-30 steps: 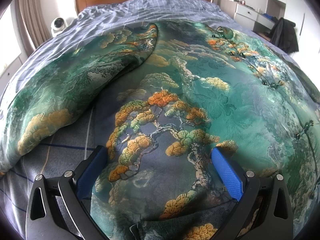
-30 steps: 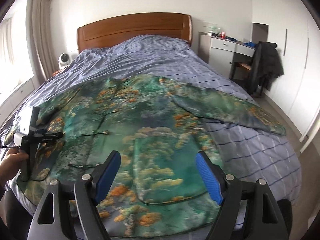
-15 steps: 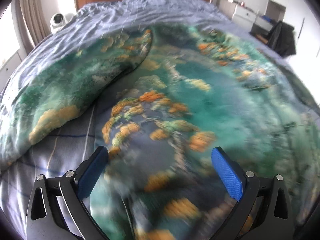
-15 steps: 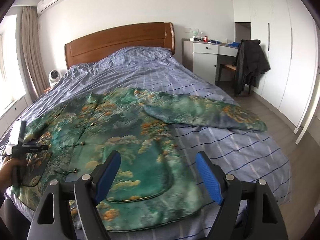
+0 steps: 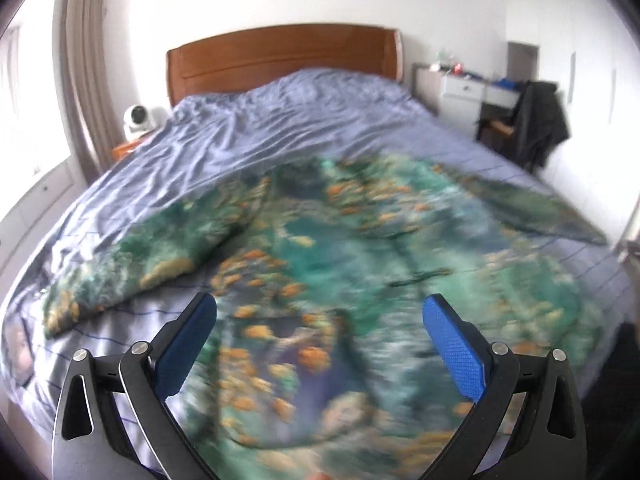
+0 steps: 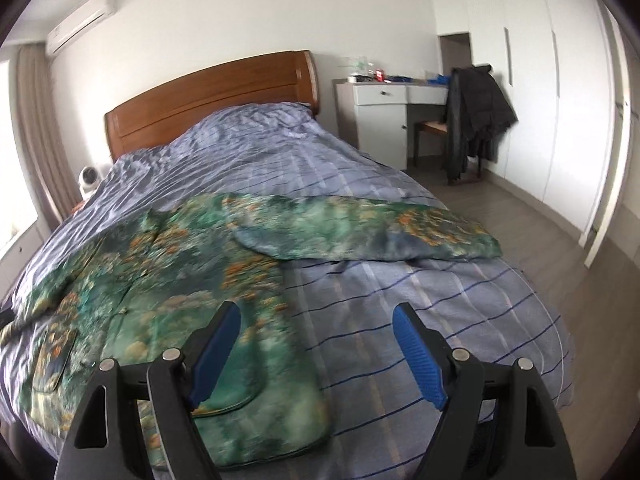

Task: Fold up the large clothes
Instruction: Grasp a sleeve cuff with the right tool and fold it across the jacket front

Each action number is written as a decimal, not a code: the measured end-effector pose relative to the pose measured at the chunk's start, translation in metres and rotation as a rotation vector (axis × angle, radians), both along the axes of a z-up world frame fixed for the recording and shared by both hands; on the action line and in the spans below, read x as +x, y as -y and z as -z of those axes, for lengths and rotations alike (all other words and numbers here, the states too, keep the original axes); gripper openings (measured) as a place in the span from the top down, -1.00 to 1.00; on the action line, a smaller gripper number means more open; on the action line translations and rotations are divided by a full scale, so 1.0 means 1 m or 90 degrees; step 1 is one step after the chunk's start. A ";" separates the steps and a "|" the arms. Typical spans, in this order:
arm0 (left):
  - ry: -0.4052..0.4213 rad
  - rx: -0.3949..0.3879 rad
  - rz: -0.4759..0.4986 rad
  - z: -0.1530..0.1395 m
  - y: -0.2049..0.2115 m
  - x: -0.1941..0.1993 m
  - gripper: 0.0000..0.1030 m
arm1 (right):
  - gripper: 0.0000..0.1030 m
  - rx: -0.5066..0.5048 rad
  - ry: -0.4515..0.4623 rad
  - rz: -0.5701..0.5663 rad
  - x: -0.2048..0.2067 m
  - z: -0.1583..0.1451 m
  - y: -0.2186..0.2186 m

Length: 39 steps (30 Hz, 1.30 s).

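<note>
I am holding my left gripper wide open above the bed, with nothing between its two blue pads, and my right gripper is standing just as wide and gripping nothing either.

The bed is filling most of both views, one bed under a blue striped cover with a wooden headboard at its far end. Its near edge is being cut off behind my gripper frames.

The one garment, a green robe printed with orange trees, is lying flat on the near half of the bed. Its long axis is running from the foot of the bed toward the headboard, collar end farther from me. I am counting two sleeves: the left sleeve is angling down toward the bed's left edge, and the right sleeve is stretching out sideways toward the right edge, nearly across the body's axis. In the left wrist view the whole cloth is smearing with motion blur, so I cannot read the fastenings down its front. The hem is hiding behind both grippers.

Past the bed, one white dresser is standing against the wall, with one dark jacket hanging over a chair beside it. The small items on the dresser are too tiny to name. One small white fan is sitting left of the headboard.
</note>
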<state>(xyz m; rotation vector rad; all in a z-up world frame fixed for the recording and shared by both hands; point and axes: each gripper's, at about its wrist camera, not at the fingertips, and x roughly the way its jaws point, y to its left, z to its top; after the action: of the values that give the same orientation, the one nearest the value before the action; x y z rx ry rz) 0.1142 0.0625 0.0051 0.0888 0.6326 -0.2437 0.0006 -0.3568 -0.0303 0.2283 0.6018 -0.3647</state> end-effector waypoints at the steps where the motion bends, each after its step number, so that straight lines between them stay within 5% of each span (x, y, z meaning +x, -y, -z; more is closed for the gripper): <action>1: 0.003 -0.006 0.008 -0.003 0.003 -0.005 -0.99 | -0.56 0.006 0.001 0.013 0.000 0.002 0.014; 6: 0.048 0.025 0.019 -0.013 0.031 -0.040 -0.99 | -0.57 0.107 -0.009 0.066 0.016 0.022 0.106; 11: -0.012 -0.057 0.063 -0.011 0.040 -0.056 -0.99 | -0.57 0.271 0.011 0.138 0.032 0.063 0.196; 15: -0.044 -0.075 0.053 -0.006 0.041 -0.059 -0.99 | -0.57 0.413 0.040 0.192 0.054 0.104 0.247; 19: -0.045 -0.068 0.037 -0.006 0.036 -0.065 -0.99 | -0.53 0.469 0.076 0.281 0.066 0.128 0.275; 20: -0.044 -0.066 0.034 -0.006 0.034 -0.067 -0.99 | -0.36 0.471 0.085 0.293 0.069 0.129 0.277; 23: -0.046 -0.060 0.026 -0.001 0.030 -0.070 -0.99 | 0.67 0.446 0.076 0.320 0.084 0.130 0.282; 27: -0.057 -0.036 0.016 0.010 0.027 -0.071 -0.99 | 0.80 0.335 0.087 0.281 0.101 0.090 0.257; 34: -0.091 -0.067 0.006 0.023 0.019 -0.067 -0.99 | 0.81 0.104 0.105 -0.038 0.151 -0.019 0.102; 39: -0.077 -0.062 -0.012 0.017 0.012 -0.074 -0.99 | 0.81 0.044 0.066 -0.187 0.185 -0.022 -0.005</action>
<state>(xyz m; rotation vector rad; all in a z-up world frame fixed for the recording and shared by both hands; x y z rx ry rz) 0.0403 0.0508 -0.0120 -0.0263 0.7396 -0.2626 0.1858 -0.3515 -0.0079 0.2204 0.5366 -0.0477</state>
